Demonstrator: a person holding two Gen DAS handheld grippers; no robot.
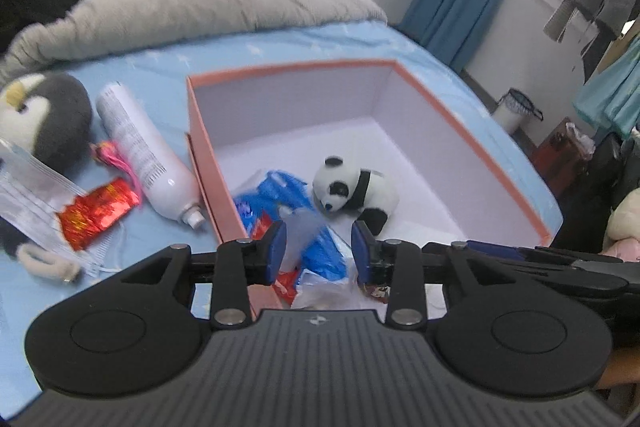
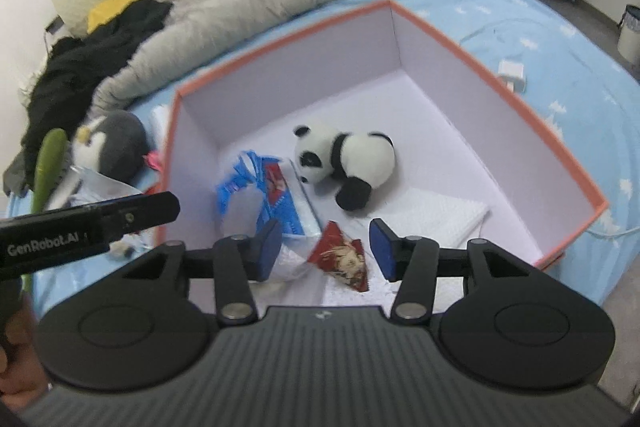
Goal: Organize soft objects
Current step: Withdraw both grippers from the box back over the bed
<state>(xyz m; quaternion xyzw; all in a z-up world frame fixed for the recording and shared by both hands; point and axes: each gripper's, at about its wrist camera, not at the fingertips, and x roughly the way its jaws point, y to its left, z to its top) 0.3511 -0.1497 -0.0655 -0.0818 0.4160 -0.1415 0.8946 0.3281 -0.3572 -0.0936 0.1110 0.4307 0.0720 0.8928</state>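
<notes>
The penguin plush (image 1: 44,119) looks like the next soft thing to go in, and it should handle easily: light, squashy, with a fuzzy pile that gives the pads good purchase. Its round grey body is too broad to span, so a pinch on the crown of the head or on a fold of the flank seems the surer hold. It is dark grey with a white face and a yellow patch at the brow, and it lies on the bed (image 1: 280,47) to the left of the pink box (image 1: 472,135), partly covered by a clear plastic packet (image 1: 36,203).

Beside it lie a red foil wrapper (image 1: 98,213), a pink wrapper (image 1: 114,157) and a white bottle (image 1: 144,155); the bottle is hard and probably stays out.

The panda plush (image 2: 344,159) already sits inside the box, near the middle of its white floor, lying on its side, black-and-white and small enough to pinch whole. Next to it, toward the box's near left corner, are crumpled blue packets (image 2: 260,187) and a red triangular sachet (image 2: 344,257), thin, crinkly and slippery-looking.

The left gripper (image 1: 318,247) hangs over the near edge of the box with its jaws parted; the blue packets show between them but the pads press on nothing. The right gripper (image 2: 324,247) is likewise partly spread and empty above the sachet.
</notes>
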